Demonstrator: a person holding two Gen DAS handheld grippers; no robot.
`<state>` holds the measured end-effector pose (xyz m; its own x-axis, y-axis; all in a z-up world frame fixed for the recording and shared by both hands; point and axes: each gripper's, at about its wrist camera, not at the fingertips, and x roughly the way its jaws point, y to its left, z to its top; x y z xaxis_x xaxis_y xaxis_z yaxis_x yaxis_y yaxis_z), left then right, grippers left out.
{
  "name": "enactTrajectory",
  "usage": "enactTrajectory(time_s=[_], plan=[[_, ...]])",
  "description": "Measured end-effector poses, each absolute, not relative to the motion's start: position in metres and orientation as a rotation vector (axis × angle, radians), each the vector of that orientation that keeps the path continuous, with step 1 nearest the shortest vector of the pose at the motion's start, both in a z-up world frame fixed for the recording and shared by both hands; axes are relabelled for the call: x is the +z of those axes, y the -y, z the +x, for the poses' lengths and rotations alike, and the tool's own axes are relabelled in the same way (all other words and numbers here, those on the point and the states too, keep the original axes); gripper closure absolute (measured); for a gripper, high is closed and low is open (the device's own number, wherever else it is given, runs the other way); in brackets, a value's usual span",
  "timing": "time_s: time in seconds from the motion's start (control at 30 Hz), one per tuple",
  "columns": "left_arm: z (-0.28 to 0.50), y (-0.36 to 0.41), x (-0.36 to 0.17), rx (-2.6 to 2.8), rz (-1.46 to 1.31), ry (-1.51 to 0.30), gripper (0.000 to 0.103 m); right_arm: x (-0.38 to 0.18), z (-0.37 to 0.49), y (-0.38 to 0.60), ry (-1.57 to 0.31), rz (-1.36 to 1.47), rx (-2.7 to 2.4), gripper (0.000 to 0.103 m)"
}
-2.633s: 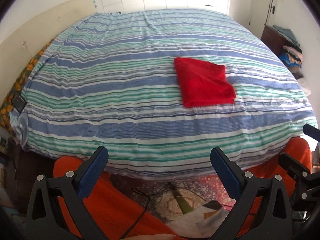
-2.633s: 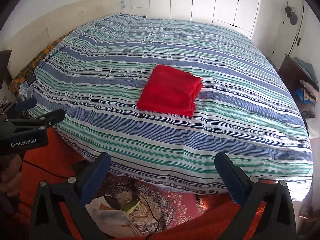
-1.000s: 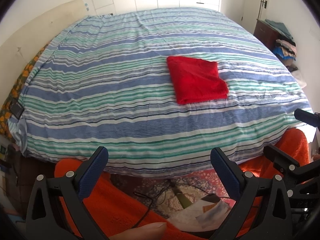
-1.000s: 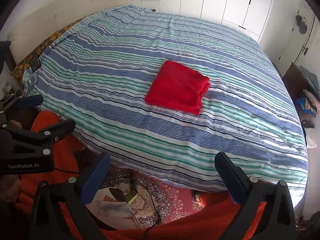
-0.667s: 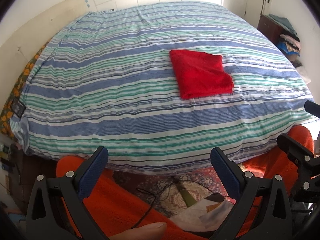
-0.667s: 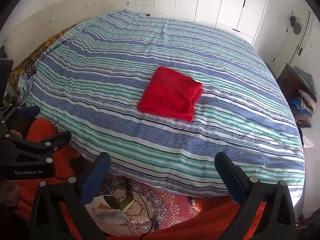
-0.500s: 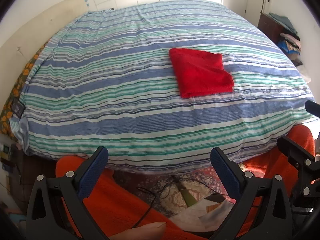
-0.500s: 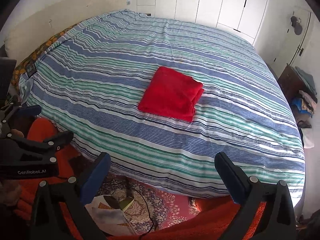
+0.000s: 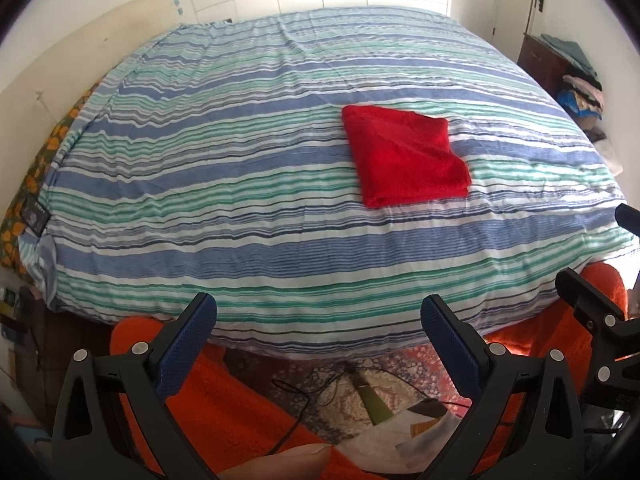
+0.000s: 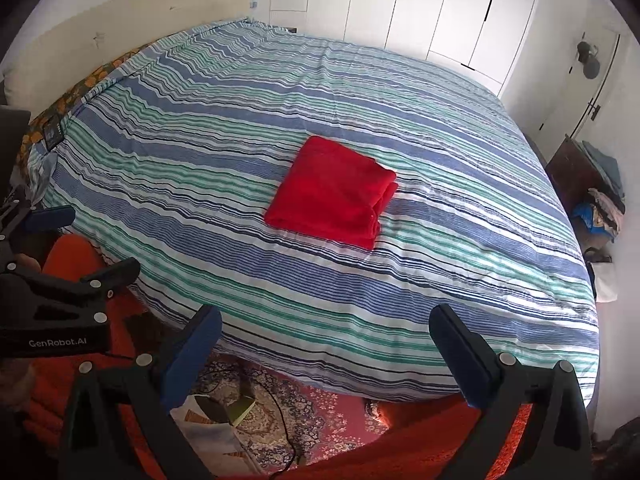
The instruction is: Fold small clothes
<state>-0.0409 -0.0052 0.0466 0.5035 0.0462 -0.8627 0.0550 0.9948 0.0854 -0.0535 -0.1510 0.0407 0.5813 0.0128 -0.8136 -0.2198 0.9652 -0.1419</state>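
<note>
Left gripper [image 9: 318, 334] and right gripper [image 10: 324, 346] both spread wide, gripping nothing, held back off the near edge of the bed over a patterned rug [image 10: 304, 408]. Farther out, on the striped duvet [image 9: 224, 184], a red garment [image 10: 332, 192] lying as a neat folded rectangle, well apart from both grippers. Fold apparently finished; next, probably a fresh piece to fetch, or a reach forward to move this one aside.

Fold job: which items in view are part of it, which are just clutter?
Job:
red folded cloth, flat on striped bedspread
left gripper, open, empty
right gripper, open, empty

Lying about:
clothes pile on dresser
patterned rug, cable and papers on it
wardrobe doors
</note>
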Motion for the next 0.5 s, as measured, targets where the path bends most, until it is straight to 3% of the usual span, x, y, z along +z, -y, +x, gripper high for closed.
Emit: enactTrajectory(time_s=[0.5], plan=[[-0.0385,0.0104,0.0441,0.007,0.126,-1.029,0.001,0.0459,-0.0504,0.1542,-0.911,-0.278,0.089,0.001]])
